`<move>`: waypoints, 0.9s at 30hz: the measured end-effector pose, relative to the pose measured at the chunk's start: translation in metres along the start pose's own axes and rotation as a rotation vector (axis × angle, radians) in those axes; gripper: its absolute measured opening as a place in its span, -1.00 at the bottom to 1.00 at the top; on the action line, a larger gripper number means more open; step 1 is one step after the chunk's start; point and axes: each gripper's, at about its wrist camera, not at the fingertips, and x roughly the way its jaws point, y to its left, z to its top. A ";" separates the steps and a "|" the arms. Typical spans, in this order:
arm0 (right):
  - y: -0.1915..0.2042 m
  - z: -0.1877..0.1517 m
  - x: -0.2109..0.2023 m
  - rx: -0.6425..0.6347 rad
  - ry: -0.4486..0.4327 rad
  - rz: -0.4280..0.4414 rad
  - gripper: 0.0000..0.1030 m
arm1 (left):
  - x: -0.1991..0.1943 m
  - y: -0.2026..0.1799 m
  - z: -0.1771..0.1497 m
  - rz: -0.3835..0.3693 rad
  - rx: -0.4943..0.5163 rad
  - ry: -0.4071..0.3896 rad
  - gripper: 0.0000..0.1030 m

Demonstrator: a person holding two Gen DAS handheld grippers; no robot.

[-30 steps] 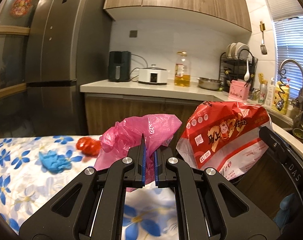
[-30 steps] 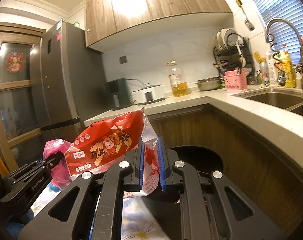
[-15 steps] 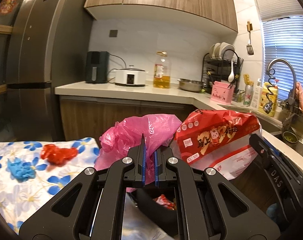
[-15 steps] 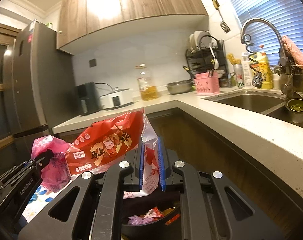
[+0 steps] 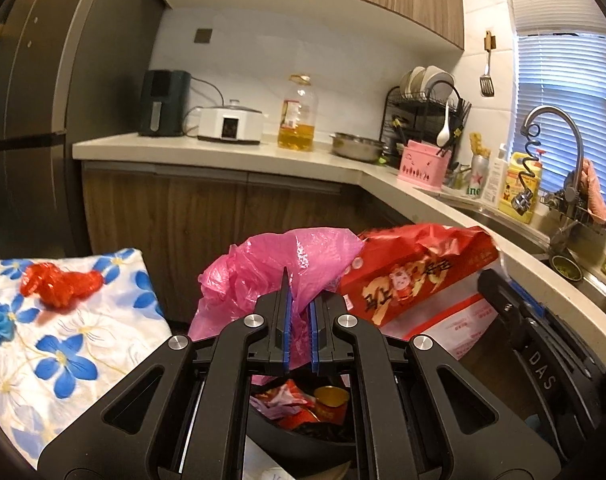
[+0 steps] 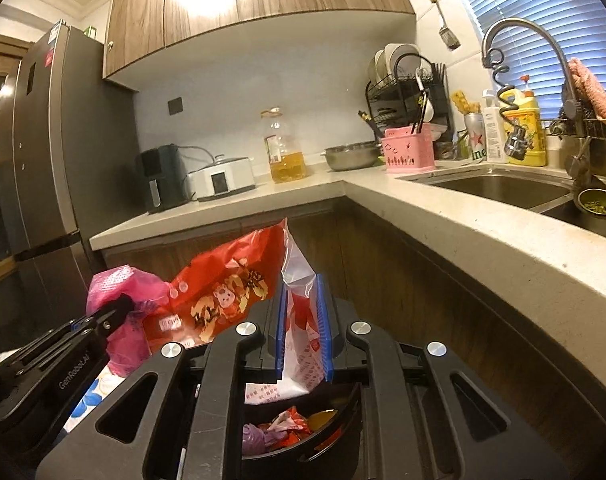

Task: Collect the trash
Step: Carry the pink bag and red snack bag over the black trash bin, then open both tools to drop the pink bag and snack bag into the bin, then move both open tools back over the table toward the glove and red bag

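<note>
The left claw grips a pink plastic bag; the right claw pinches a red-and-white package. Both items hang above the black trash bin, which already contains wrappers.

A home kitchen: wood-fronted cabinets above a pale L-shaped counter carrying an air fryer, slow cooker and cooking-oil bottle, with dish rack, steel sink, tall faucet and grey refrigerator.
</note>
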 end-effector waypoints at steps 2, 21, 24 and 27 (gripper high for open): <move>-0.001 -0.002 0.003 -0.003 0.012 0.012 -0.58 | 0.006 0.000 -0.003 -0.006 0.001 0.017 -0.82; -0.017 -0.002 -0.011 0.035 0.015 -0.007 0.15 | 0.002 0.010 -0.015 -0.037 -0.026 0.029 0.48; -0.016 0.001 -0.014 0.038 0.011 -0.002 0.19 | -0.004 0.013 -0.016 -0.022 -0.021 0.029 0.54; -0.015 0.003 -0.017 0.037 0.004 0.002 0.22 | -0.014 0.018 -0.017 -0.012 -0.037 0.019 0.61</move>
